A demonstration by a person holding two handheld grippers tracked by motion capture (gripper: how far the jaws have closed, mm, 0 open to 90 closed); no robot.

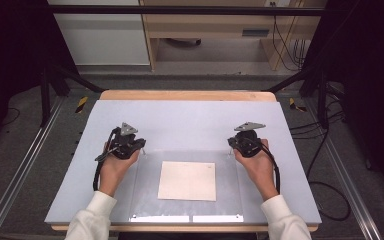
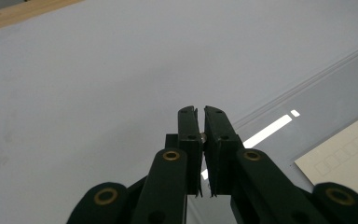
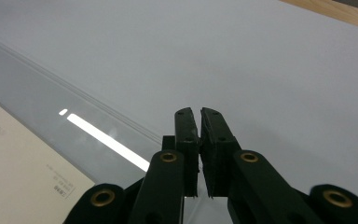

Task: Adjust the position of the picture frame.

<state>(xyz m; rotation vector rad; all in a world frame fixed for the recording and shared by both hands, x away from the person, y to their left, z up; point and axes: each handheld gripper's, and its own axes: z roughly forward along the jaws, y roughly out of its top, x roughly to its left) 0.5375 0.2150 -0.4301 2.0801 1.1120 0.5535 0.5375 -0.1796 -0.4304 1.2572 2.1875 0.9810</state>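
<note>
Looking down, the high view shows the left tongs [image 1: 141, 149] and right tongs [image 1: 230, 147] at the far corners of a clear sheet [image 1: 150, 200] lying over a paper [image 1: 187, 180] on the bench [image 1: 190, 117]. Each gripper view shows its tongs [image 2: 200, 135] [image 3: 199, 135] pinched onto the sheet's edge [image 2: 270, 100] [image 3: 37, 105].

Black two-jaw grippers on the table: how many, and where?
2. The left gripper is at the far left corner of the clear plastic sheet; the right gripper is at its far right corner. None appears hidden.
</note>
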